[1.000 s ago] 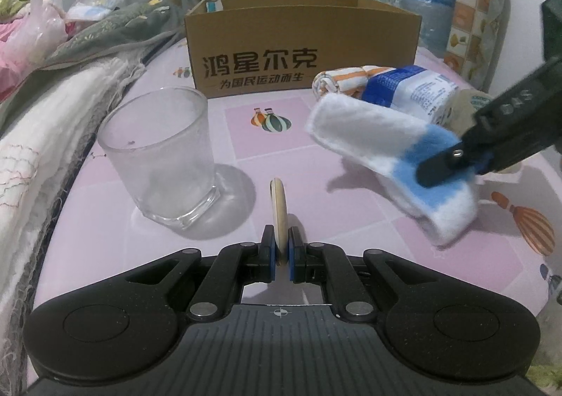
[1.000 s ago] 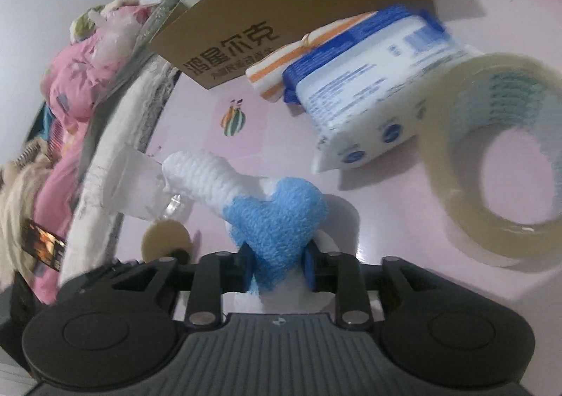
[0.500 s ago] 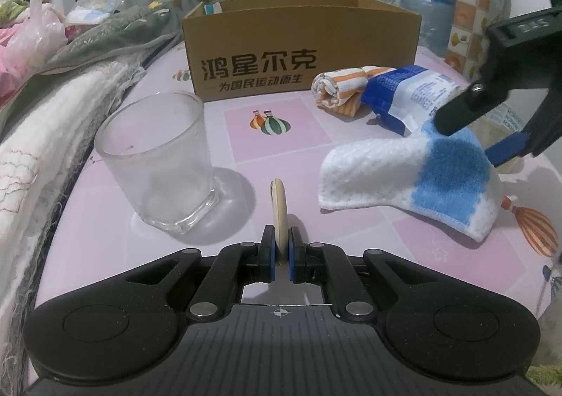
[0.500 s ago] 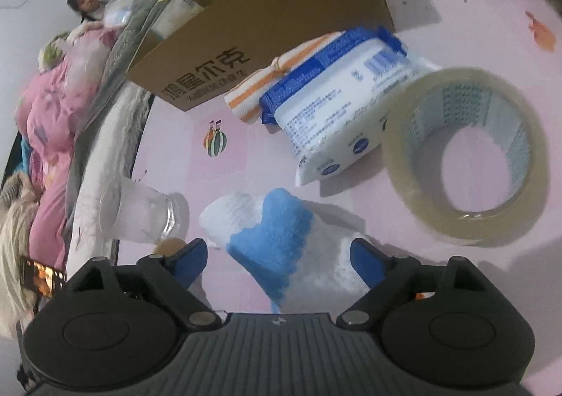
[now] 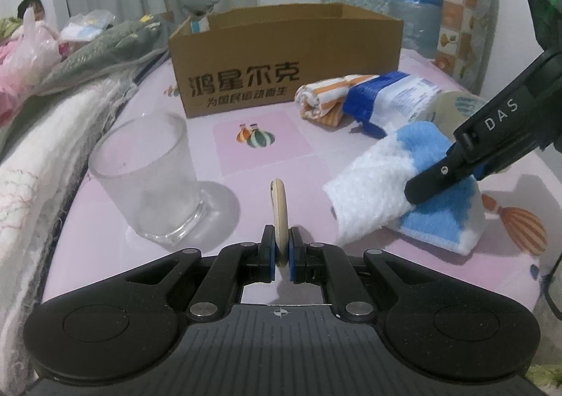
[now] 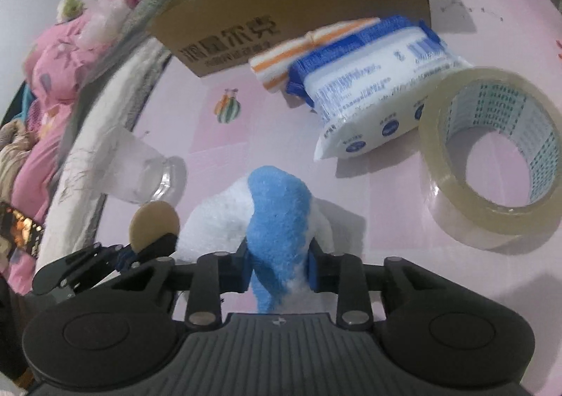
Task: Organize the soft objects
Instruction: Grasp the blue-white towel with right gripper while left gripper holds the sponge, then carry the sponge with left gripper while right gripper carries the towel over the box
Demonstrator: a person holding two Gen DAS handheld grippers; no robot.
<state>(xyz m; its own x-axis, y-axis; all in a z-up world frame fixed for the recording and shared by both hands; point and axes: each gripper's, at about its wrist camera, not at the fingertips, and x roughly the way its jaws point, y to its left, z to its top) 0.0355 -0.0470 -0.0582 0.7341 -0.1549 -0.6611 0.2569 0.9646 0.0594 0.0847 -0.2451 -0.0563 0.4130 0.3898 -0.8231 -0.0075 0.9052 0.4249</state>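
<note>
A blue and white fluffy towel [image 5: 372, 192] lies folded on the pink table [image 5: 246, 157], right of centre. My right gripper [image 6: 279, 264] is shut on the towel's [image 6: 277, 209] blue part, its pads squeezing the fabric. In the left wrist view the right gripper [image 5: 432, 181] comes down onto it from the right. My left gripper [image 5: 280, 248] is shut on a thin beige round disc [image 5: 278, 199], held upright on edge just above the table. An orange-striped rolled towel [image 5: 323, 99] lies in front of the open cardboard box [image 5: 281, 55].
A clear glass [image 5: 147, 178] stands left of the disc. A blue and white wipes pack [image 6: 368, 90] lies against the striped towel, with a tape roll [image 6: 491, 157] at its right. Blankets pile along the table's left edge. A person sits far back left.
The right gripper held the blue and white towel in the air, opened and left it on the table, then shut on its blue part again. The left gripper kept still.
</note>
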